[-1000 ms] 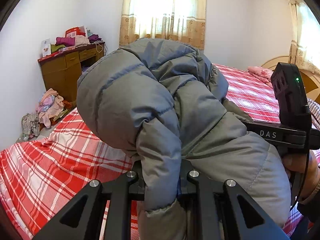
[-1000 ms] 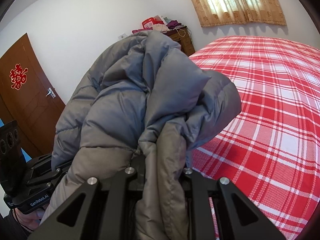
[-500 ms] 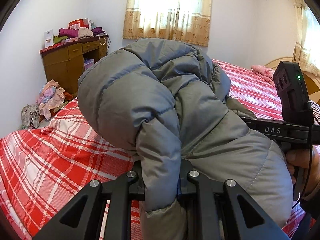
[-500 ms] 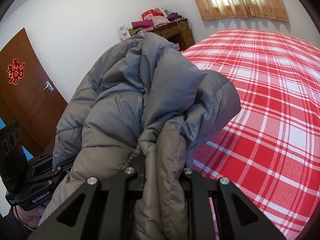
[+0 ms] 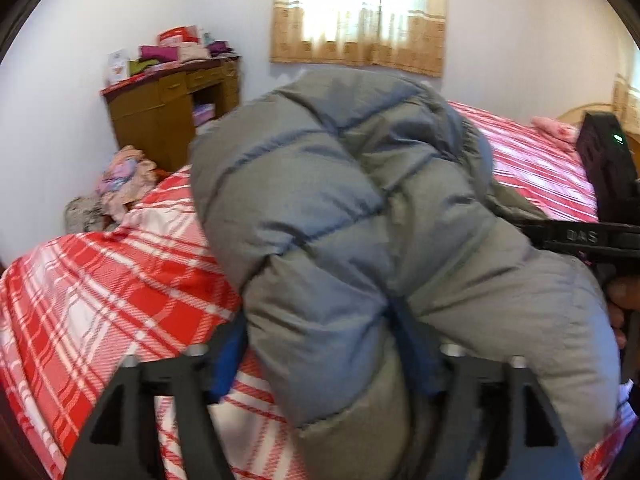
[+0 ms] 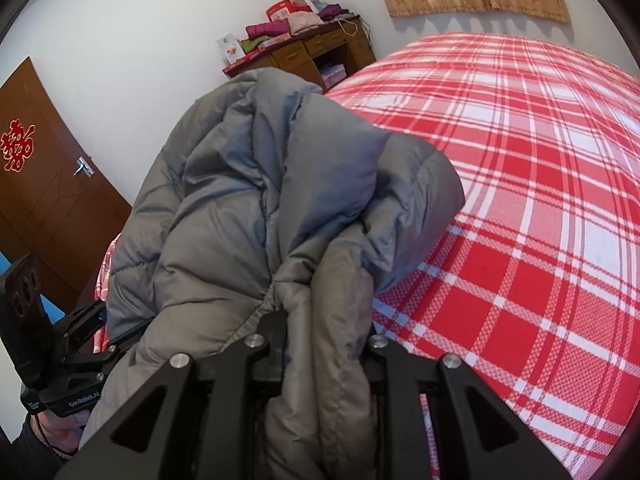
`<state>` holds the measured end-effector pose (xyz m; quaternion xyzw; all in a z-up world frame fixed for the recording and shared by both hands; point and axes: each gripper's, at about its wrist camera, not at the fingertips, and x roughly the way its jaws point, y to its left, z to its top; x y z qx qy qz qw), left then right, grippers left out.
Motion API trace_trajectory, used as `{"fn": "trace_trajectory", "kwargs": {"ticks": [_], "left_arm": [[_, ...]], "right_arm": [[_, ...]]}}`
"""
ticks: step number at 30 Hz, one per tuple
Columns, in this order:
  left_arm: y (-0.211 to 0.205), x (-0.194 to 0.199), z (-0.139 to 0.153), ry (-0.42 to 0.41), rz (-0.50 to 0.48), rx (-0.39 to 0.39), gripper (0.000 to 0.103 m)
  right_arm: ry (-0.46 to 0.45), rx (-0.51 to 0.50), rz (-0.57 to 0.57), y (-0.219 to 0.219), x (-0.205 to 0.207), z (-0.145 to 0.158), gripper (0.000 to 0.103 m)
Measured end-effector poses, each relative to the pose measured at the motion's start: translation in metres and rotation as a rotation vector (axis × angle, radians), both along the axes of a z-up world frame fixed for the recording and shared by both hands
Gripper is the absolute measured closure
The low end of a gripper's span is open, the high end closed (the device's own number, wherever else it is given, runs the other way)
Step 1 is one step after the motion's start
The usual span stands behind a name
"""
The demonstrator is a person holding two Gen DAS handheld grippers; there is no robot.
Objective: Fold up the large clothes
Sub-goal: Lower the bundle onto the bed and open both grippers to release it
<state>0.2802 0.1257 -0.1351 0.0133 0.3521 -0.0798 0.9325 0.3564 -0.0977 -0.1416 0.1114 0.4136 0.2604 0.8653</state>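
- A bed [image 6: 540, 200] under a red-and-white plaid cover fills most of the room in both wrist views, running back toward a curtained window [image 5: 360, 12] on the far white wall.
- A bulky grey padded jacket [image 5: 360, 208], bunched into a thick roll, is held over the near part of the bed between the two hand-held grippers; in the right wrist view it [image 6: 260, 208] bulges up in front of the camera and hides much of the wall behind it.
- A brown wooden door [image 6: 44, 200] with a red paper cutout and a metal handle stands at the left of the right wrist view.
- A wooden desk [image 5: 168, 108] sits against the wall beyond the foot of the bed, stacked with folded clothes and boxes; a loose heap of clothing [image 5: 120, 184] lies on the floor beside it.
- The left gripper [image 5: 324, 364] has its jaws opening and standing wide, blue pads showing; a fold of the jacket lies between them, the left pad clear of the cloth.
- The right gripper [image 6: 316, 340] stands narrow, its jaws clamped on a pinched fold of the jacket's hem.
- A pink item [image 5: 554, 128] lies at the bed's far end near a wooden headboard; what it is cannot be made out.
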Motion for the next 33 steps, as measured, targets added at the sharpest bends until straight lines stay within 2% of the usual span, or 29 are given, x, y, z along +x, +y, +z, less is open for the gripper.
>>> {"fn": "trace_trajectory", "kwargs": {"ticks": [4, 10, 15, 19, 27, 33], "left_arm": [[0.008, 0.005, -0.004, 0.013, 0.04, -0.03, 0.011], [0.01, 0.011, -0.008, 0.029, 0.058, -0.055, 0.004], [0.017, 0.01, -0.009, 0.031, 0.062, -0.071, 0.003], [0.019, 0.012, -0.014, 0.036, 0.079, -0.086, 0.001], [0.032, 0.019, -0.03, 0.066, 0.093, -0.211, 0.001], [0.028, 0.018, -0.026, 0.056, 0.106, -0.181, 0.001]], "right_arm": [[0.004, -0.009, -0.003, 0.0, -0.001, -0.002, 0.081], [0.002, -0.044, -0.023, 0.001, -0.003, -0.004, 0.077], [0.007, -0.05, -0.041, -0.003, -0.005, -0.006, 0.071], [0.005, -0.099, -0.056, 0.002, -0.004, -0.009, 0.065], [0.013, -0.108, -0.083, 0.003, -0.005, -0.015, 0.057], [-0.003, -0.142, -0.101, 0.008, -0.008, -0.015, 0.054]]}}
